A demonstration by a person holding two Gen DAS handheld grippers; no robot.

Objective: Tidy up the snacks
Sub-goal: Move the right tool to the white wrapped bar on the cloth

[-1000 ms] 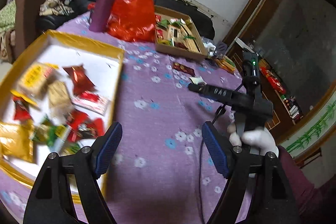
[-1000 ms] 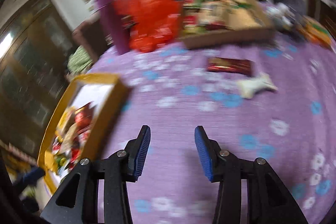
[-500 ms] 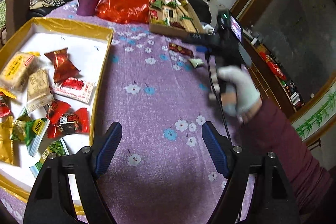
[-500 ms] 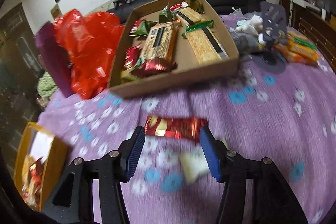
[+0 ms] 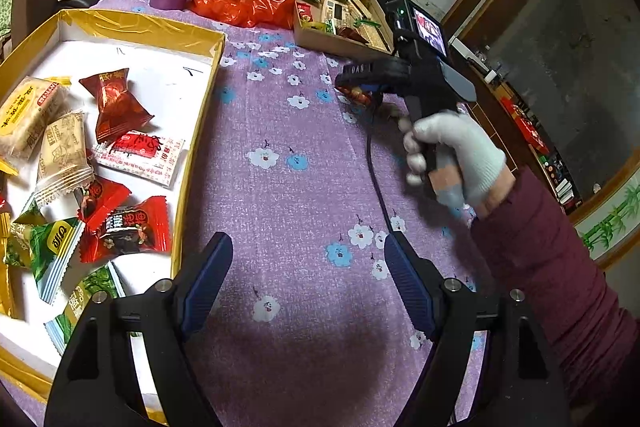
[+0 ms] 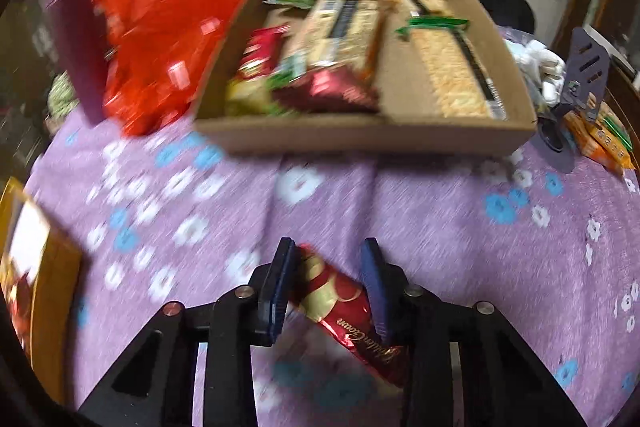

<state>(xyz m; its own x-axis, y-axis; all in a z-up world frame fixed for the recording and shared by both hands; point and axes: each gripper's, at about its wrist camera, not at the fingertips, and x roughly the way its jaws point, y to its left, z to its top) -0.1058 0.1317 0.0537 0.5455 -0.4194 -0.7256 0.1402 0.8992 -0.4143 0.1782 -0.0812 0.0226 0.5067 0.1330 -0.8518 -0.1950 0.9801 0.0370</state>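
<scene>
A: How will that red snack bar [image 6: 340, 307] handle?

B: Light and crinkly, I'd judge: foil wrapper, slippery, with something stiff but breakable inside. Best taken across its narrow width near the middle, with a mild squeeze so it doesn't crush or skate out.

A: Where is it?

B: Lying on the purple flowered tablecloth [image 6: 460, 227], slanted between the fingers of the right gripper [image 6: 328, 287], one end poking forward past the left pad.

A: Has the gripper got it?

B: The jaws are narrowed around it. The left pad seems to touch the wrapper, but a gap shows at the right pad, and the picture is blurred, so I can't say it's clamped.

A: And the left gripper [image 5: 308, 283]?

B: Wide open, holding nothing, above the cloth, with the yellow box [image 5: 192, 131] of snacks to its left.
</scene>
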